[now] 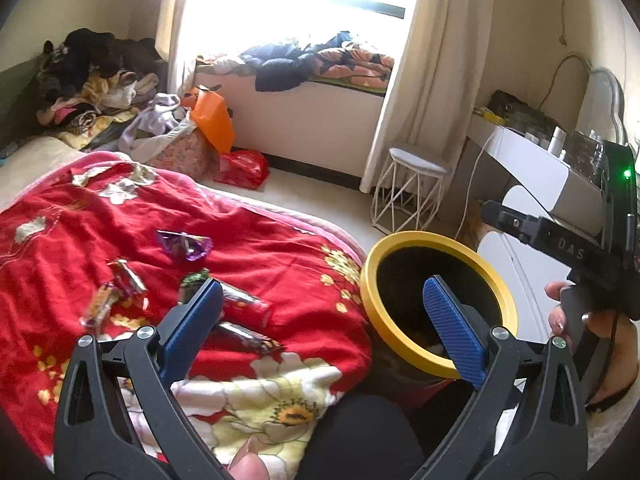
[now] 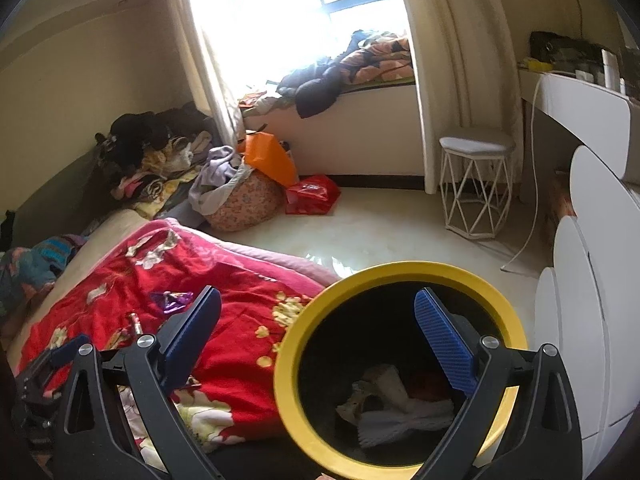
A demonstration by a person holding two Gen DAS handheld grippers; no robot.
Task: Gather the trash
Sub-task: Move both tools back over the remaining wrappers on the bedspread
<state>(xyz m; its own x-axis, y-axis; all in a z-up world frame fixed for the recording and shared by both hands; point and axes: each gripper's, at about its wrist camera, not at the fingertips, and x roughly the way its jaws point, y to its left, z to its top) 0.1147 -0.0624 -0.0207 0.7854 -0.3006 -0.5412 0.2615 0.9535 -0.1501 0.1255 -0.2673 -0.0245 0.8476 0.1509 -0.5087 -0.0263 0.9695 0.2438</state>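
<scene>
L gripper (image 1: 322, 322) wide open, nothing in it, hovering over the red blanket (image 1: 100, 220) w/ its left pad by the candy wrappers (image 1: 232, 312); prob lined up for the next pick. More wrappers lie just beyond, incl a purple one (image 1: 186, 245). R gripper (image 2: 316, 340) also spread wide & empty, right pad over the mouth of the yellow-rimmed bin (image 2: 400, 270), which sits tight against the bed edge, so short carry from blanket to drop. Bin already has paper scraps (image 2: 384, 404) at bottom. Floor past the bin is open up to the wire stool (image 2: 476, 188); white drawers close on the right limit swing that way.
</scene>
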